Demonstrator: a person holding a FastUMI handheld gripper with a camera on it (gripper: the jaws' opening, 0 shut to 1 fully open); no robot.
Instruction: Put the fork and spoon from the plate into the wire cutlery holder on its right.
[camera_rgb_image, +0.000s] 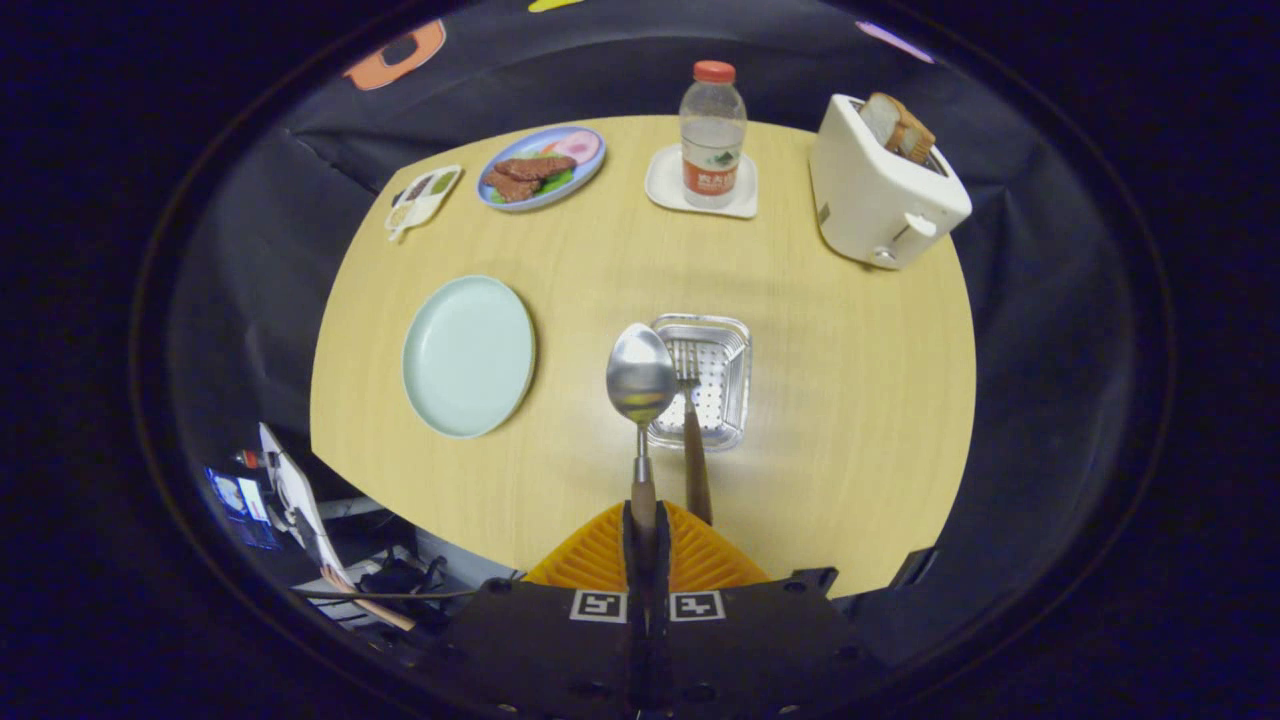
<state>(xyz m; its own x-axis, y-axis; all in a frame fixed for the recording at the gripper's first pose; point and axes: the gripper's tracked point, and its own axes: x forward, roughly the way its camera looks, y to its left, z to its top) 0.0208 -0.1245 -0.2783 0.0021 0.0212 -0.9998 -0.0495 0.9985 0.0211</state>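
Observation:
My gripper (646, 518) is high above the round wooden table, its orange fingers (592, 558) shut on the brown handle of the spoon (640, 377). The spoon's shiny bowl points away from me and hangs over the left rim of the wire cutlery holder (722, 392). The fork (693, 455) rests in the holder, tines down inside it and brown handle leaning up beside my right finger. The pale green plate (468, 355) lies bare to the left of the holder.
Across the table stand a white toaster (880, 195) holding bread, a water bottle (712, 135) on a white coaster, a blue plate of food (541, 167) and a small sauce dish (423, 198). Below the table's near left edge lie cables and equipment (300, 520).

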